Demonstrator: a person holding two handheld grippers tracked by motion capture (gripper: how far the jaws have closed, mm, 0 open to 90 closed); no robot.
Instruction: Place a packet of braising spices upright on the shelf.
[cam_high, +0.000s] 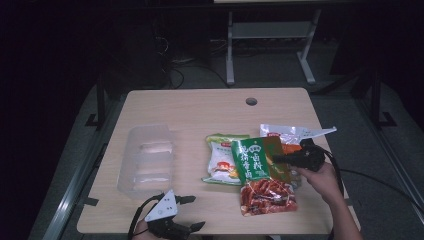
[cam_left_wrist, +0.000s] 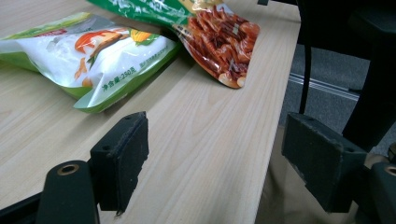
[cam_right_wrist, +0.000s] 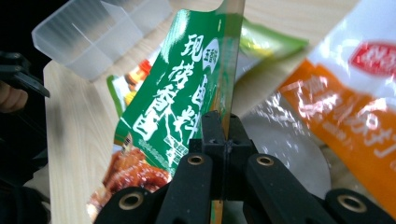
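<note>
A green packet (cam_high: 257, 165) with red food showing through its lower window lies tilted at the table's centre right. My right gripper (cam_high: 276, 159) is shut on the packet's right edge. In the right gripper view its jaws (cam_right_wrist: 223, 135) pinch the edge of the green packet (cam_right_wrist: 177, 93), which is lifted off the table. My left gripper (cam_high: 192, 212) rests open near the front edge, left of the packets. In the left gripper view its pads (cam_left_wrist: 122, 154) stand wide apart over bare wood, with nothing between them.
A clear plastic container (cam_high: 148, 159) sits at the left. A white-and-green bag (cam_high: 222, 159) lies left of the held packet, partly under it. A white-and-orange packet (cam_high: 292, 134) lies behind the right gripper. The table edge (cam_left_wrist: 275, 107) runs close beside the left gripper.
</note>
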